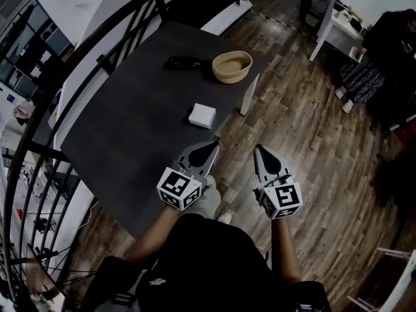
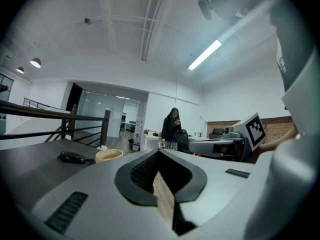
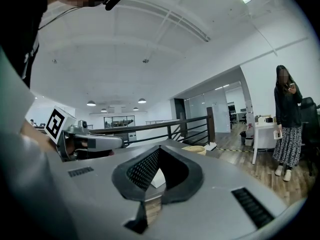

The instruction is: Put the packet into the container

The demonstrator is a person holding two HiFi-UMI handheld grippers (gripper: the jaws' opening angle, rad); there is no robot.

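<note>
So far nothing done: packet lay untouched on table, apart from container. Left gripper and right gripper both closed, empty; pickup and drop remained.

No legible words, brands or numbers anywhere. Only black-and-white square code patterns: on the left cube behind the left tongs, and on the right cube behind the right tongs. Blocky coded shapes, not letters or digits. Same patterns seen side-on in both gripper views, again unreadable as text.
</note>
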